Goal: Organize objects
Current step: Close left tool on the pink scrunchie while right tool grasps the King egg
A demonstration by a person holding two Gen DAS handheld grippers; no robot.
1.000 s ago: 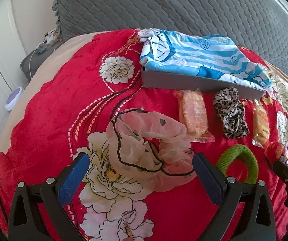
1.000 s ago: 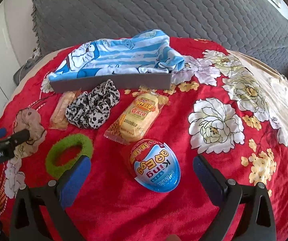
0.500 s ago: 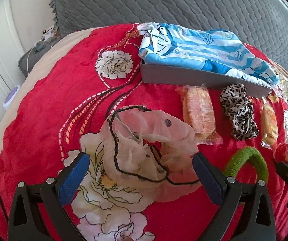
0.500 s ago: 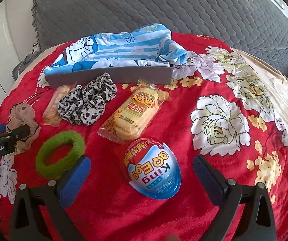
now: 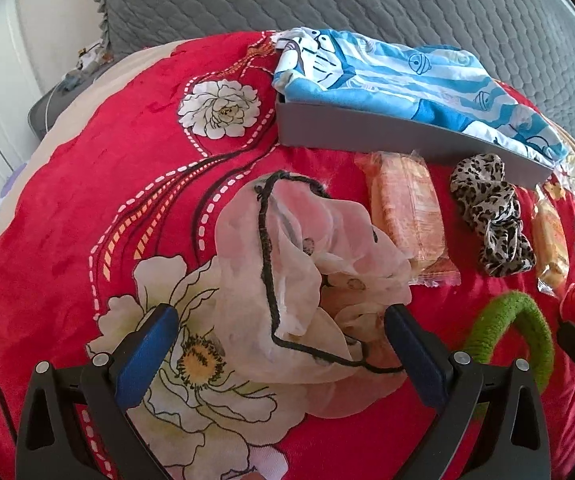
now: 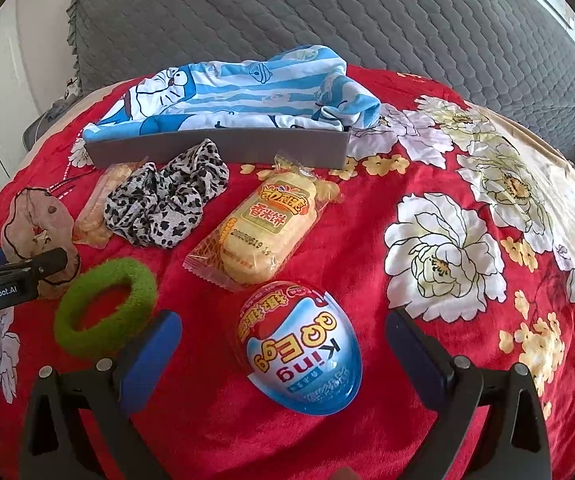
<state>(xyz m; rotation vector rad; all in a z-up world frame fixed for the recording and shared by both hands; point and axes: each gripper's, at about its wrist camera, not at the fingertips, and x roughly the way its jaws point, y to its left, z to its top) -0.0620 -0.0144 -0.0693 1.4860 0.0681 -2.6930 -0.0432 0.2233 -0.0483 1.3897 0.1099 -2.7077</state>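
1. We hold the left tongs (image 5: 275, 344) with the jaws wide apart and nothing between the pads; they straddle the sheer pink scrunchie (image 5: 307, 296), which lies loose on the red floral blanket (image 5: 87, 200); we judge this the approach for a pinch.
2. We hold the right tongs (image 6: 283, 352) equally parted around the King Egg capsule (image 6: 299, 344), not touching it; the wide gap suits its rounded shell, which may roll under an uneven squeeze.
3. The grey tray (image 6: 223, 148) sits at the far side of the blanket with a blue striped cloth (image 6: 239, 92) draped over it; we take it as the likely destination.
4. The remaining items lie between tongs and tray: green hair ring (image 6: 105, 308), leopard scrunchie (image 6: 163, 200), yellow snack pack (image 6: 263, 224), orange snack pack (image 5: 407, 216); each lies within reach.
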